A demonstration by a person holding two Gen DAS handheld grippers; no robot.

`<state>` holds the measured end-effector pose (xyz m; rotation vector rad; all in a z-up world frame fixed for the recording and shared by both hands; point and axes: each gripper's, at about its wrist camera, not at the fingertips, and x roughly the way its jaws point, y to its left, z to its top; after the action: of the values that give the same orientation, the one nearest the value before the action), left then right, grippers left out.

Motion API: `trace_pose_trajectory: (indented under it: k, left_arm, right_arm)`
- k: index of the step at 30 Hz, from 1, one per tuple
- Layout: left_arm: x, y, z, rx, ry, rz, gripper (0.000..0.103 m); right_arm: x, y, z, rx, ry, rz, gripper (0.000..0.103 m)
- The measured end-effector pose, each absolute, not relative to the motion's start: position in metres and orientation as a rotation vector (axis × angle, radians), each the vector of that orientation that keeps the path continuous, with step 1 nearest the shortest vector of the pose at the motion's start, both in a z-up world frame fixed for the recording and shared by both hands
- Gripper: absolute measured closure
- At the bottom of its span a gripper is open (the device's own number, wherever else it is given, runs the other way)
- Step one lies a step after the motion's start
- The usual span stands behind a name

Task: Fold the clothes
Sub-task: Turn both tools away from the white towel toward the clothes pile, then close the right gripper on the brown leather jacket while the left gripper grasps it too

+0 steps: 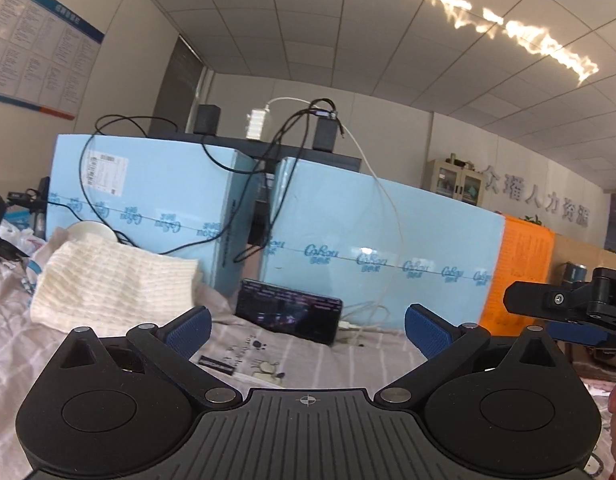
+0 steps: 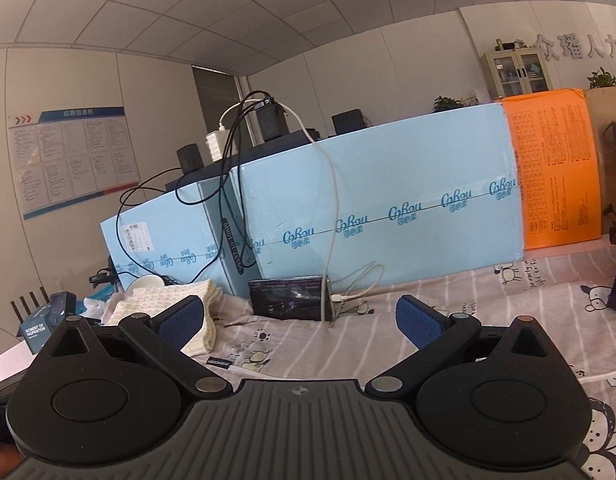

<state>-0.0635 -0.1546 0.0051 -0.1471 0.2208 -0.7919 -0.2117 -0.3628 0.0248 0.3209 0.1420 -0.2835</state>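
White waffle-knit cloth (image 1: 111, 280) lies folded at far left on striped sheet (image 1: 308, 344), against blue boxes (image 1: 372, 248), near phone (image 1: 287, 312). Left hand-held gripper (image 1: 308, 330) and right hand-held gripper (image 2: 301, 320) both spread wide, grasping nothing

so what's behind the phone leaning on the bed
The phone leans against the light blue boxes, in front of the seam between the two. A white cable hangs down to its right end. The box faces directly behind the screen are hidden.
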Motion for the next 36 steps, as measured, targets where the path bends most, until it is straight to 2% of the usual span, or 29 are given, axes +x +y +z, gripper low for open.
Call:
trace_pose_trajectory:
  k: [8, 16, 20, 23, 28, 36]
  left_arm:
    - [-0.063, -0.254, -0.01, -0.249, 0.385, -1.069, 0.0]
    - [-0.079, -0.342, -0.018, -0.214, 0.441, -1.241, 0.0]
    - [-0.081, -0.379, -0.023, -0.27, 0.501, -1.302, 0.0]
    - [-0.091, -0.411, -0.029, -0.199, 0.567, -1.23, 0.0]
    - [-0.094, -0.443, -0.048, -0.199, 0.657, -1.258, 0.0]
    - [-0.103, -0.499, -0.052, -0.272, 0.749, -1.414, 0.0]
  right_arm:
    - [-0.284, -0.458, 0.006, 0.343, 0.071, -0.608, 0.0]
    - [-0.346, -0.56, -0.011, 0.345, 0.032, -0.898, 0.0]
    - [-0.379, -0.605, -0.013, 0.418, -0.017, -0.996, 0.0]
    - [-0.403, -0.636, -0.018, 0.505, -0.067, -1.07, 0.0]
    - [-0.427, -0.662, -0.047, 0.657, -0.113, -1.099, 0.0]
    - [-0.439, -0.669, -0.057, 0.779, -0.145, -1.133, 0.0]
